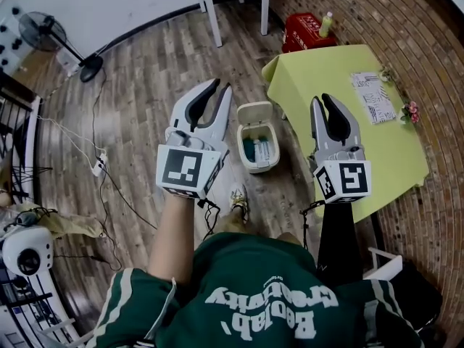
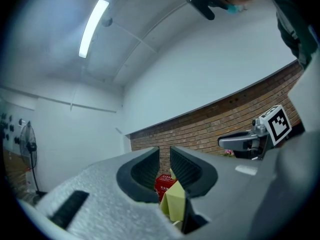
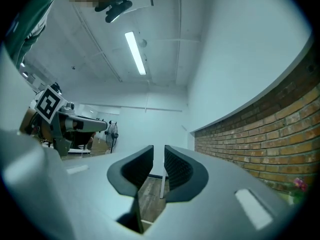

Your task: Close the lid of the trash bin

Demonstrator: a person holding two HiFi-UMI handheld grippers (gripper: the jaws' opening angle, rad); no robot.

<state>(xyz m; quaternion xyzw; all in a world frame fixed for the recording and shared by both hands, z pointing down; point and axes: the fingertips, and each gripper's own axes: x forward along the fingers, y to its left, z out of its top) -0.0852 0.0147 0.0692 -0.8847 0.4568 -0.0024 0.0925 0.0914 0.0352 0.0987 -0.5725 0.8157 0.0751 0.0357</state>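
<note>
A small cream trash bin (image 1: 251,167) stands on the wooden floor, its lid (image 1: 255,112) tipped up at the far side. Teal rubbish and pale bottles (image 1: 259,151) show inside. I hold both grippers level, well above the floor. In the head view the bin appears between them. My left gripper (image 1: 221,85) (image 2: 164,156) has a narrow gap between its jaws with nothing in it. My right gripper (image 1: 321,98) (image 3: 159,156) also stands slightly apart and empty. Neither touches the bin.
A yellow-green table (image 1: 341,122) stands right of the bin, with a printed sheet (image 1: 373,96) and small flowers (image 1: 412,112). Beyond it sits a red crate (image 1: 308,31). White furniture legs (image 1: 216,20), a floor fan (image 1: 51,31) and cables (image 1: 101,167) lie further left.
</note>
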